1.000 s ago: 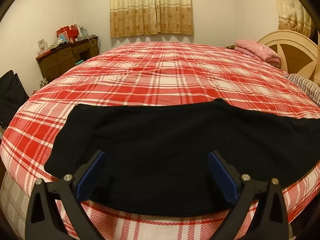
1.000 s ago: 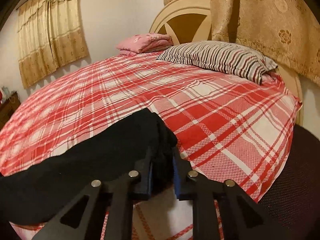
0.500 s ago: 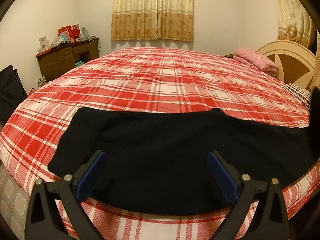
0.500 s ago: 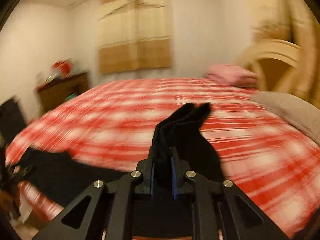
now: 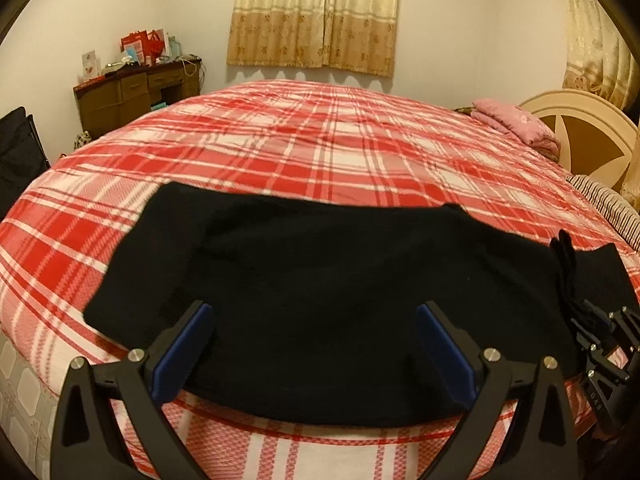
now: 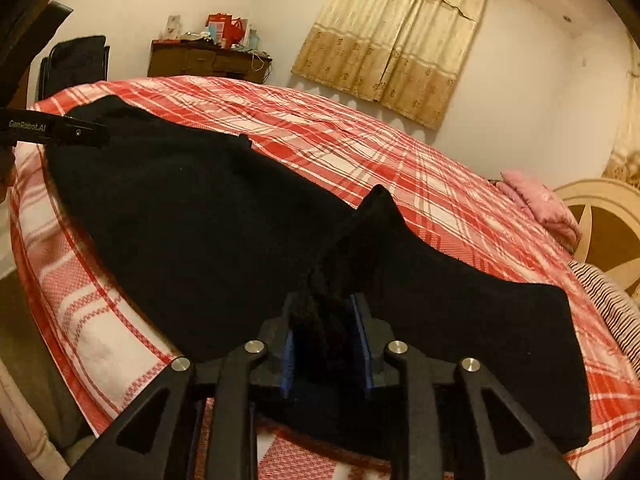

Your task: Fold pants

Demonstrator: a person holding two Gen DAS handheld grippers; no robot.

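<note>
Black pants (image 5: 320,300) lie spread along the near edge of a bed with a red and white plaid cover (image 5: 340,148). My left gripper (image 5: 312,348) is open and empty, hovering over the middle of the pants. My right gripper (image 6: 325,340) is shut on a bunched fold of the pants' leg end (image 6: 372,232), lifted and brought over the rest of the pants (image 6: 180,220). The right gripper also shows at the right edge of the left wrist view (image 5: 576,312). The left gripper's finger (image 6: 60,132) shows at the left of the right wrist view.
A pink folded cloth (image 5: 516,124) and a striped pillow (image 5: 608,208) lie near the cream headboard (image 5: 588,136). A brown dresser (image 5: 136,96) with clutter stands by the far wall, and a black chair (image 5: 18,148) at the left. Curtains (image 5: 316,16) hang behind.
My right gripper has swung leftward with the pants' leg end, carrying it from the pillow side over toward the pants' middle. My left gripper has stayed open, rising slightly.
</note>
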